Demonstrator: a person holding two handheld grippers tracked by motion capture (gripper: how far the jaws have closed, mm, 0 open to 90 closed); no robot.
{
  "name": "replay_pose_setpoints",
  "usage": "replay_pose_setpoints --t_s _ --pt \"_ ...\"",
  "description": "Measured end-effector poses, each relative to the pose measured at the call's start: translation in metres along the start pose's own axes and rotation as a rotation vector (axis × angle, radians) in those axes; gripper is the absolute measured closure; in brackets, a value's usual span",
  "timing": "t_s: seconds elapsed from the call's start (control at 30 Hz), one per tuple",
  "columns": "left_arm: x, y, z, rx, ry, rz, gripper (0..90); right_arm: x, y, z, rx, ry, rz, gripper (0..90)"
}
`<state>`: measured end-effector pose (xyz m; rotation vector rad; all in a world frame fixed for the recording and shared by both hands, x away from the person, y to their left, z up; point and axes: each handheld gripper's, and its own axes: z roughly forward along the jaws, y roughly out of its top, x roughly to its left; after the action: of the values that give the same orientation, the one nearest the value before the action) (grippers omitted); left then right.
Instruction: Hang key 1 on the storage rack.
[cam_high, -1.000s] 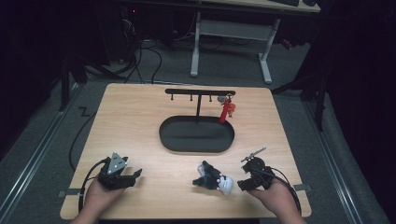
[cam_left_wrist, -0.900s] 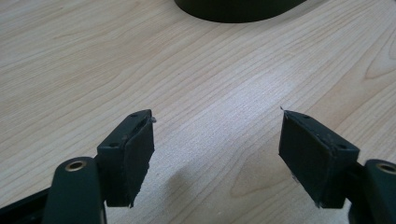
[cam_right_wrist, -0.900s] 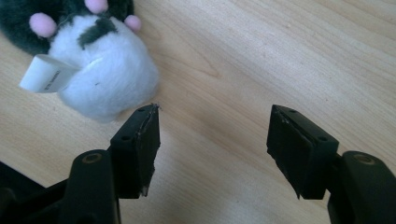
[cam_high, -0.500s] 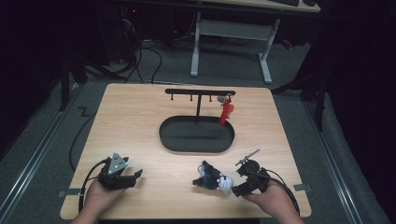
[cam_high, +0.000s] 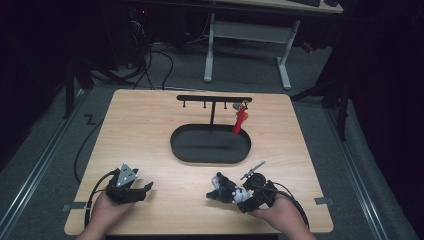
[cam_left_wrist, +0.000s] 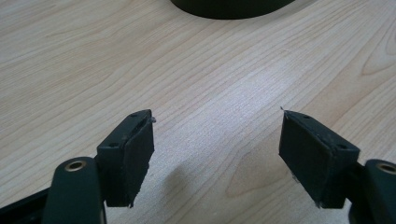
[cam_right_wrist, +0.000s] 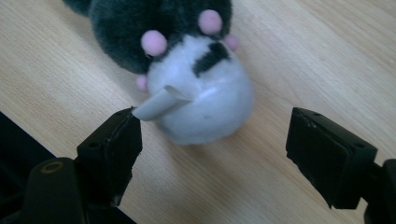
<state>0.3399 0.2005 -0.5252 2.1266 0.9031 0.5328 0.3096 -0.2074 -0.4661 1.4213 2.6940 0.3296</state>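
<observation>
Jaws on both my grippers are standing wide apart. I am holding my right gripper (cam_right_wrist: 212, 154) around the fluffy toy (cam_right_wrist: 187, 70), which is lying on the bench (cam_high: 150, 130) near me.

- Light wood table (cam_high: 140, 125), centre.
- Grey carpet floor (cam_high: 320, 105) w/ black cables (cam_high: 150, 70) far left.
- White-legged desk (cam_high: 245, 35), far side.
- Room dark at left, right edges.
</observation>
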Motion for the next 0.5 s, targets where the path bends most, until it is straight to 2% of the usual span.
replay_pose_setpoints --t_s 0.07,0.33,0.37,0.4,0.43,0.47,0.5 --pt "0.000 0.000 0.000 0.000 0.000 0.001 26.8 0.001 0.003 0.003 -0.006 0.002 -0.032 19.0" --pt "0.001 0.000 0.000 0.004 -0.004 0.002 26.8 0.008 0.015 0.014 -0.006 0.013 -0.066 19.7" --pt "0.001 0.000 0.000 0.004 -0.004 0.002 26.8 0.011 0.016 0.014 0.007 0.010 -0.041 20.3" --pt "0.001 0.000 -0.001 0.004 -0.003 0.002 26.8 0.008 0.018 0.017 -0.012 0.006 -0.114 20.6" --pt "0.001 0.000 0.000 0.002 -0.003 0.001 26.8 0.013 0.019 0.017 0.007 0.007 -0.066 21.0" --pt "0.002 0.000 0.000 0.002 -0.003 0.001 26.8 0.012 0.020 0.018 0.002 0.006 -0.098 21.7" --pt "0.002 0.000 0.000 0.003 -0.003 0.001 26.8 0.012 0.021 0.019 0.000 0.003 -0.106 22.1"
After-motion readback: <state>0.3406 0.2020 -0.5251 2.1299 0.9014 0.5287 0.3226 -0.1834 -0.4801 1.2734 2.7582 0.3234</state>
